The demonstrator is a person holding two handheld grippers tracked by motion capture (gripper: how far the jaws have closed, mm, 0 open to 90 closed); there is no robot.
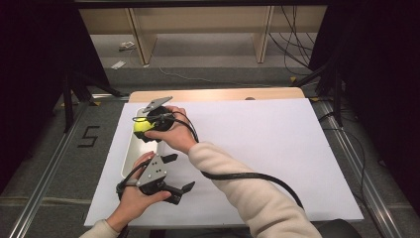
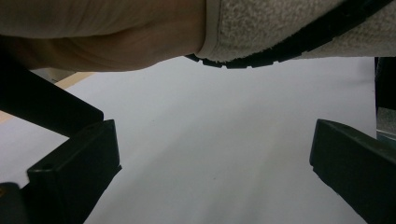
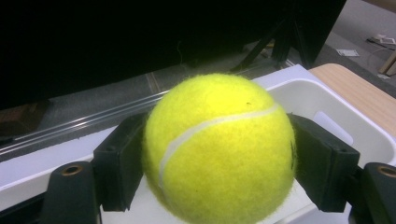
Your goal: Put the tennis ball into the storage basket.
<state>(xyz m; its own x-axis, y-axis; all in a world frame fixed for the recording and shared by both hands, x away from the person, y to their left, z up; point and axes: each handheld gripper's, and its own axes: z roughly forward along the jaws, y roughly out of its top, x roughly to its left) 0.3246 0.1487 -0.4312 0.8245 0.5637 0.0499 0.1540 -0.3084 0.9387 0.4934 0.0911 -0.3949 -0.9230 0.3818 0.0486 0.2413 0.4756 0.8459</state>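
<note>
My right gripper pinches a tennis ball above the white bin; I judge releasing comes next; left gripper idles, jaws spread

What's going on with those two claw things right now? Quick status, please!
Right gripper shut on tennis ball, held over white bin. Left gripper open, empty, above white board. Nothing blocking the bin.

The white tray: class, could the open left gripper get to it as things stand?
Probably yes. The left gripper sits beside the tray's near end, jaws open and holding nothing; the right gripper with the ball occupies the far end.
</note>
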